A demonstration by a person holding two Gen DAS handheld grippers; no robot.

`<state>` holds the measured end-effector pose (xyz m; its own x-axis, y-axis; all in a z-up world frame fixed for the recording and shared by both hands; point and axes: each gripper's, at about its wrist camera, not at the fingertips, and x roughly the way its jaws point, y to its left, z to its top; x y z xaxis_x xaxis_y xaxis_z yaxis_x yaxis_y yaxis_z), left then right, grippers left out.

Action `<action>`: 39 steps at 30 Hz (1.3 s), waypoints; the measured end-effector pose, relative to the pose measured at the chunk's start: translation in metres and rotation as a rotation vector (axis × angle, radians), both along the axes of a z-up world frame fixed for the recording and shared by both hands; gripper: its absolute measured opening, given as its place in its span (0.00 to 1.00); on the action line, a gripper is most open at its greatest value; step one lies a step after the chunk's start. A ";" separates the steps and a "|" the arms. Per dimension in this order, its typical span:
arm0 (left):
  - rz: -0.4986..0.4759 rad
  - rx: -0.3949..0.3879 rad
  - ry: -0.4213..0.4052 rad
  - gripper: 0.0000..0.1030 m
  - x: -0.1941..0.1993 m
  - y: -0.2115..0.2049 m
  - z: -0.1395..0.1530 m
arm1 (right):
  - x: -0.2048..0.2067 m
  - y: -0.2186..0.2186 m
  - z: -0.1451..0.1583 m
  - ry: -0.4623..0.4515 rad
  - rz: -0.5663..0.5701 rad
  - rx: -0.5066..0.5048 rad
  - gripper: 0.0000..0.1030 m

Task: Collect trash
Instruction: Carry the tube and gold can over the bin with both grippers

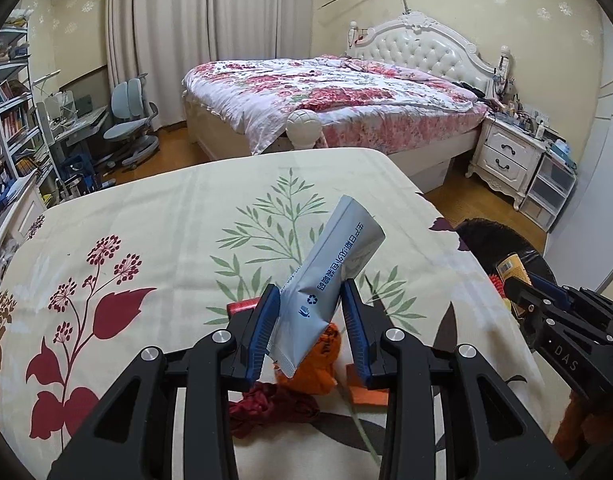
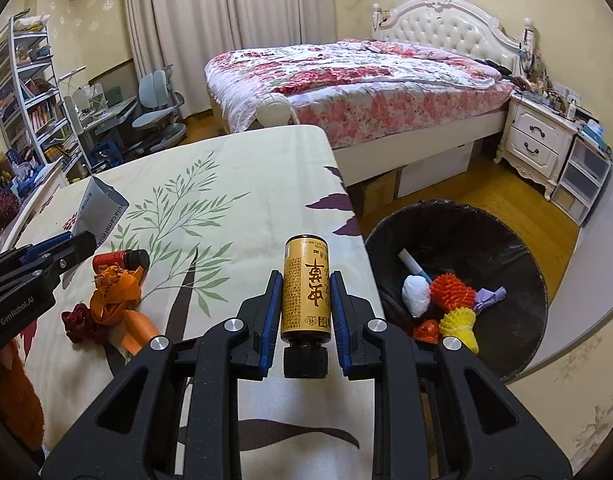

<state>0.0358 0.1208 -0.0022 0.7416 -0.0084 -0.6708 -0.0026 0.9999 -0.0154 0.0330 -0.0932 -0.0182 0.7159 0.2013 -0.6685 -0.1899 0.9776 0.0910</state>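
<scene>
My left gripper (image 1: 309,292) is shut on a grey foil pouch (image 1: 330,276) with blue print, held tilted above the floral tablecloth (image 1: 146,220). My right gripper (image 2: 305,278) is shut on a small gold-labelled bottle (image 2: 306,292) with its black cap towards the camera. The bottle (image 1: 514,270) and right gripper (image 1: 518,286) also show at the right edge of the left wrist view. A black-lined trash bin (image 2: 518,240) stands on the floor right of the table and holds several pieces of trash. The left gripper (image 2: 76,246) with the pouch (image 2: 98,204) shows at left.
On the cloth lie a red bottle (image 2: 118,259), an orange crumpled wrapper (image 2: 114,296), a dark red crumpled wrapper (image 2: 80,320) and an orange block (image 1: 366,394). Beyond the table are a bed (image 1: 326,92), a nightstand (image 1: 506,152), a desk chair (image 1: 128,120) and bookshelves (image 1: 14,112).
</scene>
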 end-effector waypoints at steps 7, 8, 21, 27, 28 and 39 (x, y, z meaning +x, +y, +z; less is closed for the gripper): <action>-0.050 0.013 -0.016 0.35 0.004 -0.029 0.005 | 0.001 -0.029 0.002 -0.017 -0.062 0.014 0.23; -0.056 0.014 -0.020 0.35 0.004 -0.033 0.006 | 0.002 -0.033 0.002 -0.017 -0.069 0.017 0.23; -0.119 0.022 -0.027 0.35 0.013 -0.068 0.009 | 0.002 -0.066 -0.001 -0.024 -0.138 0.036 0.23; -0.145 0.019 -0.023 0.35 0.015 -0.080 0.009 | 0.002 -0.077 -0.003 -0.023 -0.157 0.043 0.23; -0.147 0.020 -0.022 0.35 0.016 -0.082 0.008 | 0.003 -0.078 -0.004 -0.022 -0.159 0.045 0.23; -0.178 0.033 -0.017 0.35 0.030 -0.107 0.005 | 0.009 -0.102 -0.007 -0.026 -0.205 0.062 0.23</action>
<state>0.0658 0.0135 0.0030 0.7418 -0.1193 -0.6599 0.1750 0.9844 0.0187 0.0421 -0.1953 -0.0253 0.7628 0.0895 -0.6404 0.0098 0.9887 0.1498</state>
